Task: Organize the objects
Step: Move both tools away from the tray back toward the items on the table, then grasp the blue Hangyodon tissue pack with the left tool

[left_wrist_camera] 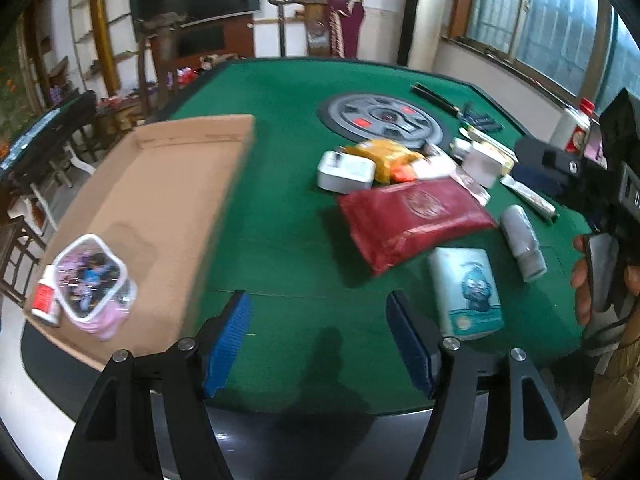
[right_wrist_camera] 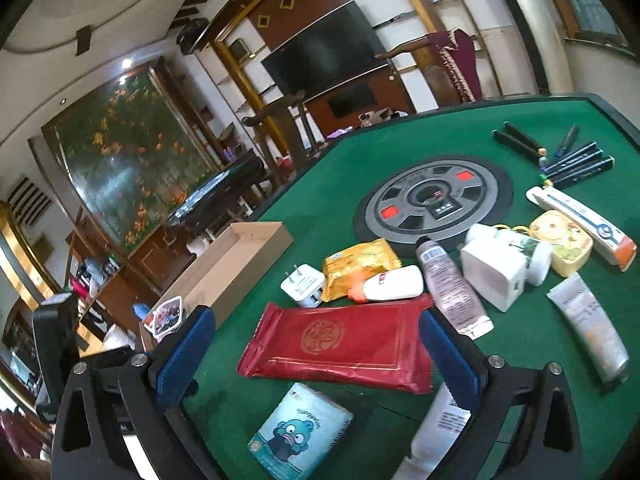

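Both my pairs of blue-padded fingers, left (left_wrist_camera: 319, 344) and right (right_wrist_camera: 316, 354), hang spread and empty over the green worktop (left_wrist_camera: 280, 240), the cartoon tissue pack (right_wrist_camera: 298, 432) nearest, the red pouch (right_wrist_camera: 340, 346) beyond, the cardboard box (left_wrist_camera: 160, 200) holding a clear pink case (left_wrist_camera: 94, 284) to the left.

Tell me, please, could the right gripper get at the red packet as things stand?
Probably yes: the right gripper hangs open and empty just above the red packet, which lies flat on the green table with nothing on top.

Both wrist cameras are looking down past open blue-padded jaws, sharing the red packet (left_wrist_camera: 412, 220) lying ahead, the left claw's view angling steeper over the green table (left_wrist_camera: 280, 184).
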Demonstrator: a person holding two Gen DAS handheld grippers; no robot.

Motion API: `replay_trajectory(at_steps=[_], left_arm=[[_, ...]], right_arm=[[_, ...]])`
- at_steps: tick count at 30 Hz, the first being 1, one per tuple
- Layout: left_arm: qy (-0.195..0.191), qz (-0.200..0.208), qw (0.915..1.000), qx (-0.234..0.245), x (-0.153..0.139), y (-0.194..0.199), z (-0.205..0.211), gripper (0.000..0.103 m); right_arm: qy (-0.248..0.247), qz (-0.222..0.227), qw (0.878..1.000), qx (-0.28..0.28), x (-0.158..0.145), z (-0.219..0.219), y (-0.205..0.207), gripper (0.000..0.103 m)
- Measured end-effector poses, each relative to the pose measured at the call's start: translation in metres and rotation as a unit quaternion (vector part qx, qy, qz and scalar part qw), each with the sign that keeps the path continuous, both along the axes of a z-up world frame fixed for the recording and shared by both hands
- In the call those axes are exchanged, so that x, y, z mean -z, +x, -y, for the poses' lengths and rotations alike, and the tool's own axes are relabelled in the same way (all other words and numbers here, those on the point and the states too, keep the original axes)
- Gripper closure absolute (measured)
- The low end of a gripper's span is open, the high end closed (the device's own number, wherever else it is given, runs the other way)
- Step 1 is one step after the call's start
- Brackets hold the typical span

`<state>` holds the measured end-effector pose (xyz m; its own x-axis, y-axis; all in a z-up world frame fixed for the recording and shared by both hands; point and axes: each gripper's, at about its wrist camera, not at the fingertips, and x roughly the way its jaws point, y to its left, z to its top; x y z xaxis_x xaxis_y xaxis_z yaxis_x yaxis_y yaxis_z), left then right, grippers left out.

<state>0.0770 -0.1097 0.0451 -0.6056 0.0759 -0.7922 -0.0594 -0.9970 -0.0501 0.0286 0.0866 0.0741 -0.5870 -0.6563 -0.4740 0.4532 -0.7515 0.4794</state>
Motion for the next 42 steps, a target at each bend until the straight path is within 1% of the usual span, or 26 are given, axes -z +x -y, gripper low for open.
replay_trajectory(at_steps=[4, 10, 18, 22, 24, 27, 31, 35, 37, 39, 40, 41, 42], left_arm=[[0.004, 0.005, 0.9997, 0.021, 0.002, -0.002, -0.018, 0.034], [0.022, 0.022, 0.9975, 0.063, 0.008, -0.002, -0.043, 0.034], [0.043, 0.044, 0.9942, 0.088, 0.018, -0.008, -0.067, 0.033], [0.069, 0.054, 0.9909, 0.103, 0.023, -0.013, -0.079, 0.032], [0.073, 0.057, 0.9898, 0.108, 0.024, -0.015, -0.086, 0.032], [0.063, 0.058, 0.9899, 0.113, 0.028, -0.019, -0.097, 0.032], [0.038, 0.059, 0.9913, 0.112, 0.038, -0.025, -0.108, 0.032], [0.006, 0.044, 0.9936, 0.104, 0.041, -0.029, -0.114, 0.03], [-0.007, 0.043, 0.9935, 0.106, 0.043, -0.03, -0.117, 0.025], [-0.017, 0.045, 0.9924, 0.113, 0.045, -0.031, -0.122, 0.016], [-0.028, 0.049, 0.9919, 0.114, 0.046, -0.03, -0.124, 0.013], [-0.031, 0.052, 0.9917, 0.114, 0.048, -0.03, -0.126, 0.006], [-0.027, 0.057, 0.9918, 0.111, 0.049, -0.031, -0.125, 0.003]], right_arm=[[-0.002, 0.002, 1.0, 0.007, 0.004, -0.004, -0.004, 0.0], [0.001, 0.001, 1.0, 0.015, 0.007, -0.009, -0.007, 0.0], [-0.009, 0.003, 0.999, 0.042, 0.011, -0.027, -0.009, 0.0], [-0.014, 0.003, 0.999, 0.053, 0.011, -0.035, -0.008, 0.0], [-0.015, 0.004, 0.998, 0.057, 0.012, -0.039, -0.009, 0.0], [-0.016, 0.008, 0.998, 0.063, 0.013, -0.043, -0.01, 0.0], [-0.014, 0.008, 0.998, 0.066, 0.014, -0.045, -0.01, 0.0], [-0.012, 0.008, 0.998, 0.065, 0.015, -0.046, -0.01, 0.0], [-0.011, 0.009, 0.998, 0.065, 0.015, -0.047, -0.01, 0.0], [-0.012, 0.007, 0.998, 0.065, 0.015, -0.047, -0.01, 0.0], [-0.012, 0.007, 0.998, 0.066, 0.015, -0.046, -0.011, 0.0], [-0.012, 0.007, 0.998, 0.066, 0.016, -0.047, -0.011, 0.0], [-0.012, 0.007, 0.998, 0.066, 0.015, -0.047, -0.011, 0.0]])
